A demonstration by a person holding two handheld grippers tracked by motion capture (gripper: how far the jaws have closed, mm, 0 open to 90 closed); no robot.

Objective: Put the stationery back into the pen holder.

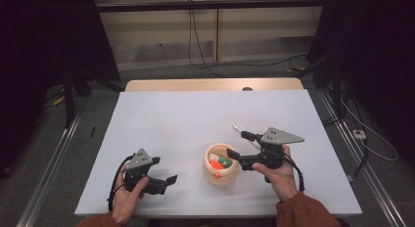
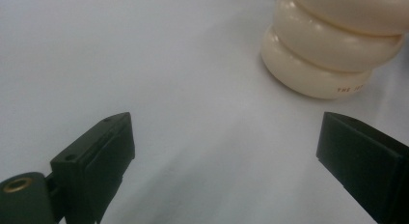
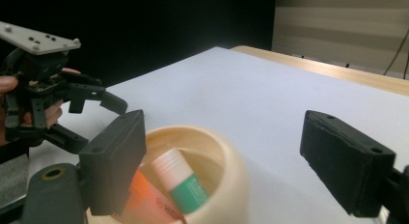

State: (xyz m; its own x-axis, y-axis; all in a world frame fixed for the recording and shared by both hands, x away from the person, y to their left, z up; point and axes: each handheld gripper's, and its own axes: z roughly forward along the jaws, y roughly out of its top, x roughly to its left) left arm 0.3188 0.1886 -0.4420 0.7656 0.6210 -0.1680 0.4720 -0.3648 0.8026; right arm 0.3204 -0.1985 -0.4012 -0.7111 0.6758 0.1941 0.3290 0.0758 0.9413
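Right gripper (image 1: 236, 145) jaws spread wide, empty, above the ribbed cream pot (image 1: 221, 166) holding glue sticks (image 3: 182, 183); left gripper (image 1: 165, 171) jaws released too.

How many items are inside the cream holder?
2 visible: a green-and-white tube and an orange one, side by side in the holder. More may be hidden below.

On the lowest ring of the cream ribbed pot (image 2: 318, 74) near my left gripper I can read small red capitals, "THE" and then a few letters cut off by the curve, and the print on the tubes inside it is too blurred to read.
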